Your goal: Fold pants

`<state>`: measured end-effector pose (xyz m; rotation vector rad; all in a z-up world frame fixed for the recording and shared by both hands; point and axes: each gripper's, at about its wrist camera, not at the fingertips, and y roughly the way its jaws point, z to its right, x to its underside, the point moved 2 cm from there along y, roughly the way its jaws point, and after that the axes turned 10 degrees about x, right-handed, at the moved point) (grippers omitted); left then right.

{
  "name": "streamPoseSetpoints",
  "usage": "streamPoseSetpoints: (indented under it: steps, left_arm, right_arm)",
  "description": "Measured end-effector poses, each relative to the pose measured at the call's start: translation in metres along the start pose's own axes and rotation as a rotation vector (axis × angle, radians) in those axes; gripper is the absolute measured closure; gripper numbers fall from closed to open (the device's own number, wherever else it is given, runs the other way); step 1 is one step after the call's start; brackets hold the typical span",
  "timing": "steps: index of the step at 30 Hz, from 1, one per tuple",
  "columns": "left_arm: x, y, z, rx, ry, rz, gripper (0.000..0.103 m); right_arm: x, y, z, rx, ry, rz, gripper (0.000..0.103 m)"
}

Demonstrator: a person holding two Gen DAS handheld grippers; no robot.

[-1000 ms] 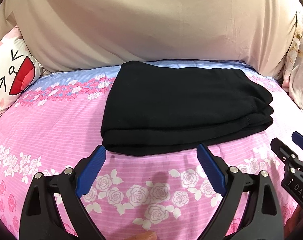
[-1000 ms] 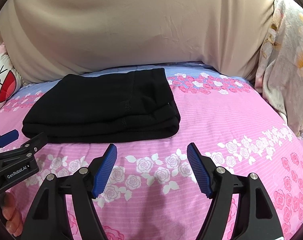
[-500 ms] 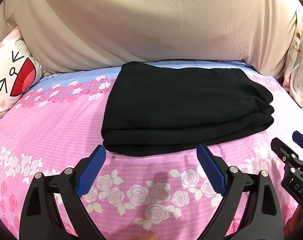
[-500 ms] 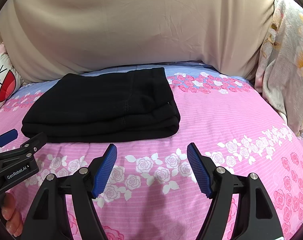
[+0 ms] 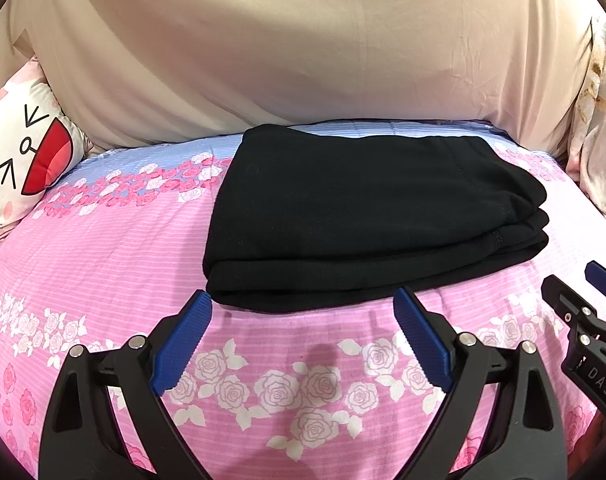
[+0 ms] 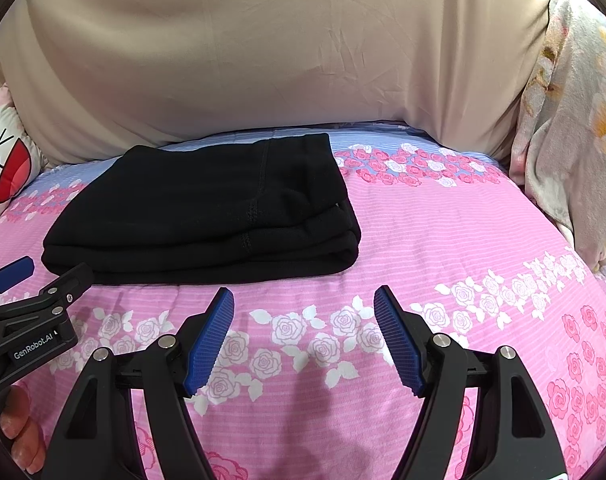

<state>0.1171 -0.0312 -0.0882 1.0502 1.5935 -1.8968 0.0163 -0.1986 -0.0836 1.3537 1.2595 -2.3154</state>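
Black pants [image 5: 367, 216] lie folded into a thick flat rectangle on the pink rose-print bedspread [image 5: 103, 264]; the same pants [image 6: 207, 208] show at centre left in the right wrist view. My left gripper [image 5: 303, 304] hovers just in front of the stack's near edge, open, nothing between its blue pads. My right gripper [image 6: 303, 300] is open too, over bare bedspread to the right of the pants' near corner. Each gripper appears at the edge of the other's view: the right gripper [image 5: 579, 292] and the left gripper [image 6: 39, 276].
A beige sheet [image 5: 303, 48] rises behind the bed. A white cartoon pillow [image 5: 27, 156] lies at the far left, a floral blanket [image 6: 571, 148] at the right. Fingers of a hand [image 6: 19, 432] hold the left gripper's handle.
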Motion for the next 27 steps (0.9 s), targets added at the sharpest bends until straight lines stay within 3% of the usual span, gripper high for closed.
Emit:
streamPoseSetpoints:
  steps: [27]
  left_arm:
    - [-0.0001, 0.0018, 0.0078, -0.034, 0.033, 0.009, 0.014]
  right_arm:
    - [0.0009, 0.0017, 0.0030, -0.005, -0.003, -0.002, 0.030]
